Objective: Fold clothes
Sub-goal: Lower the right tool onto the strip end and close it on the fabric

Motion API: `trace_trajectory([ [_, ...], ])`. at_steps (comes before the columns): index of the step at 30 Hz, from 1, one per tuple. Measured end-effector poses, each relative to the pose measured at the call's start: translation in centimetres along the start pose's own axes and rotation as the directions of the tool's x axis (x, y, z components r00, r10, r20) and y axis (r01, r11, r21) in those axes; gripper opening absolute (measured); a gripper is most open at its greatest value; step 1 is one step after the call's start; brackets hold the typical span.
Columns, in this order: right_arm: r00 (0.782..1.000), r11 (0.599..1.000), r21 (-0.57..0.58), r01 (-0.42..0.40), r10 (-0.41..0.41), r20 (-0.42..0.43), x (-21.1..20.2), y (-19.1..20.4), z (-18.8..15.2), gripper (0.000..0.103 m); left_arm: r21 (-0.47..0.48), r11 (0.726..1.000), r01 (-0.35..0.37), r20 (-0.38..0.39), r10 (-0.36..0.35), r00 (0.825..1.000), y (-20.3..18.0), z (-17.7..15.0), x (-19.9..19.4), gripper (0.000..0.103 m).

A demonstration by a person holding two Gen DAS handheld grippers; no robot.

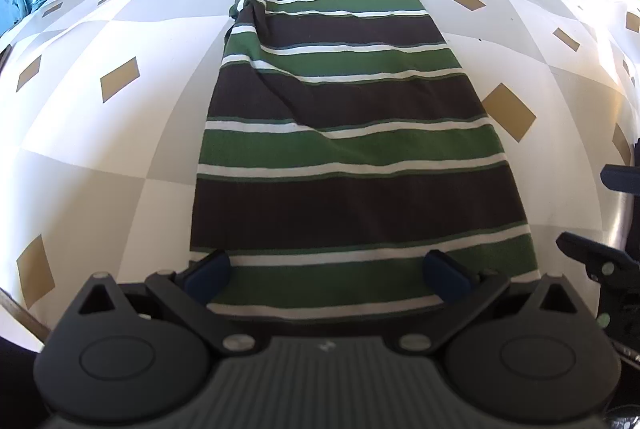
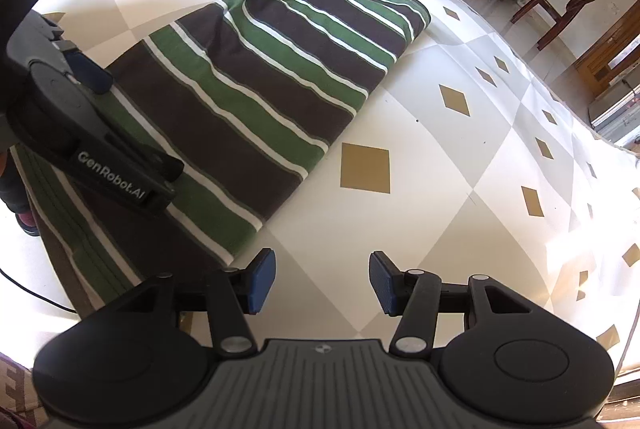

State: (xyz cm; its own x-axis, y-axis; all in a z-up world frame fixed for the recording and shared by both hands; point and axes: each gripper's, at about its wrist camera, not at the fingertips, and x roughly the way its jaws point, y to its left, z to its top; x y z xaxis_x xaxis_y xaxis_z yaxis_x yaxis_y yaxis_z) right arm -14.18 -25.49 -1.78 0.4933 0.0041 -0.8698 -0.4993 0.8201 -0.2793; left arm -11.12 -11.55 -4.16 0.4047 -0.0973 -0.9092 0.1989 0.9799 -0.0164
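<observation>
The left gripper (image 2: 132, 133) carries the white lettering "GenRobot.AI" on its black side. Its jaws stand wide apart over the near hem of the striped garment (image 1: 352, 133), which lies folded into a long band on the diamond-patterned tablecloth (image 1: 112, 29). The right gripper (image 2: 322, 281), jaws apart and empty, hovers over bare cloth just beside the garment's near right corner.

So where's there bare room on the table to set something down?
Bare cloth lies right of the striped garment, ahead of the open right gripper, and also to its left. The near hem is crowded: the open left gripper straddles it.
</observation>
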Motion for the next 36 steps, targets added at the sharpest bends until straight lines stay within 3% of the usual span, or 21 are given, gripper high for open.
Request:
trace_trajectory([
  [13, 0.998, 0.996, -0.066, -0.054, 0.052, -0.035, 1.9, -2.5, 2.9, 0.051, 0.005, 1.0, 0.005, 0.014, -0.005, 1.0, -0.1, -0.7, -0.1, 0.103],
  [22, 0.99, 0.989, 0.037, -0.142, 0.142, -0.006, 3.9, -6.0, 5.7, 0.051, 0.021, 1.0, 0.014, 0.037, -0.014, 0.999, -0.1, -1.1, -0.1, 0.103],
  [28, 0.977, 0.977, 0.014, -0.215, 0.214, 0.017, 4.9, -6.3, 7.6, 0.051, 0.026, 1.0, 0.013, 0.053, -0.014, 0.998, -0.3, -1.4, -0.2, 0.103],
  [36, 0.968, 0.969, 0.02, -0.246, 0.245, 0.059, 6.5, -7.2, 10.1, 0.053, 0.028, 1.0, 0.006, 0.059, -0.008, 0.998, -0.5, -1.5, 0.0, 0.103],
])
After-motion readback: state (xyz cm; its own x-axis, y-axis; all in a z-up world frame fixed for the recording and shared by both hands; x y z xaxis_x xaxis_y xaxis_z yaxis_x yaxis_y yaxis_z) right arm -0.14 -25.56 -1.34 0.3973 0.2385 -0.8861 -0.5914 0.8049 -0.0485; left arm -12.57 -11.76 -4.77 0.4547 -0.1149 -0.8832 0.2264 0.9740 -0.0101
